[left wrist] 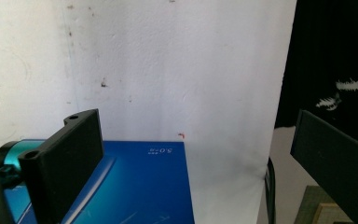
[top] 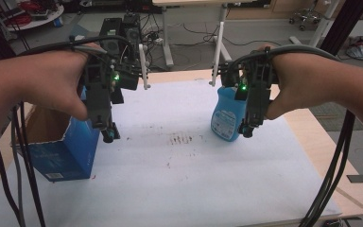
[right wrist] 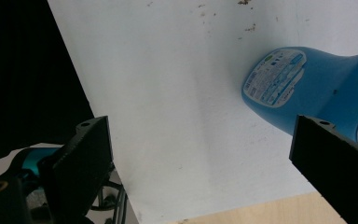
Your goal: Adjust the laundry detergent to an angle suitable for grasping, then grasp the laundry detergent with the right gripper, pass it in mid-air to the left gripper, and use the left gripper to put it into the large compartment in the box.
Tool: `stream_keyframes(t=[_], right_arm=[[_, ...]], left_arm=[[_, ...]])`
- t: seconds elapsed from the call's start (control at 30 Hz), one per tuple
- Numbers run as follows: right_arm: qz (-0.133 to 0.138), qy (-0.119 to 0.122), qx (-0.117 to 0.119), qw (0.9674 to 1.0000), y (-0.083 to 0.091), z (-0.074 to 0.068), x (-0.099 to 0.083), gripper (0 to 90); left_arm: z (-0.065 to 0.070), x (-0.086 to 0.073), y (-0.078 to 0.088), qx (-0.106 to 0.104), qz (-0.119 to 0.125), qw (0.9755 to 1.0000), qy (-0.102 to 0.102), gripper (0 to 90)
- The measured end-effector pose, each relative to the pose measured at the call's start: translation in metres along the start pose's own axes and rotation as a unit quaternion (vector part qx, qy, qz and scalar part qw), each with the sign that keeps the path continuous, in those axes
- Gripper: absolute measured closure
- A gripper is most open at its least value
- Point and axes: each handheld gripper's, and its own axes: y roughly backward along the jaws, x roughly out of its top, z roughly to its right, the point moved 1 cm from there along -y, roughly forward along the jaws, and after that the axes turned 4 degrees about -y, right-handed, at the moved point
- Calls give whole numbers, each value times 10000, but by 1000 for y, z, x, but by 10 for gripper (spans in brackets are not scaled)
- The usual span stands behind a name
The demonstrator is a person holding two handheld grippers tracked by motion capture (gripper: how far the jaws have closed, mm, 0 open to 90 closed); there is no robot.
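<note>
A blue spray bottle (top: 226,118) with a printed label lies on the white sheet (top: 184,175) at the right. In the right gripper view the bottle (right wrist: 307,86) lies just ahead of the right-hand jaw. My right gripper (top: 246,131) hangs over the bottle's near side, and its jaws (right wrist: 205,163) stand open with nothing between them. An open blue box (top: 68,151) stands at the sheet's left edge. My left gripper (top: 108,135) hovers at the box's right top edge. It is open (left wrist: 200,163), with the box's blue face (left wrist: 140,186) below it.
The white sheet covers a wooden table (top: 321,142) and carries dark smudges (top: 179,138) in its middle. Cables (top: 331,175) trail from both grippers down past the table's near edge. Beyond the table are white desk legs (top: 168,42) and floor equipment.
</note>
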Motion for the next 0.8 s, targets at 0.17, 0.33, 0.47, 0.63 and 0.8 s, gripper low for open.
stream_keyframes(t=[0.17, 0.33, 0.47, 0.63, 0.8], right_arm=[[32, 3, -28, 10000, 1, -3, -2, 52], [146, -39, 13, 9999, 0, -4, -5, 52], [319, -34, -108, 9994, 0, -3, -5, 52], [736, -171, -149, 9970, 2, -1, -5, 52], [1357, -398, -62, 9899, 4, 5, -10, 52]], left_arm=[[2, -4, 2, 39, 10, 10000, 34, 23], [4, -3, 2, 42, 8, 10000, 44, 23], [5, -3, 1, 25, -18, 10000, -9, 24], [4, -6, 1, 59, 31, 10000, 5, 23], [3, -8, -2, 47, -8, 10000, 54, 23]])
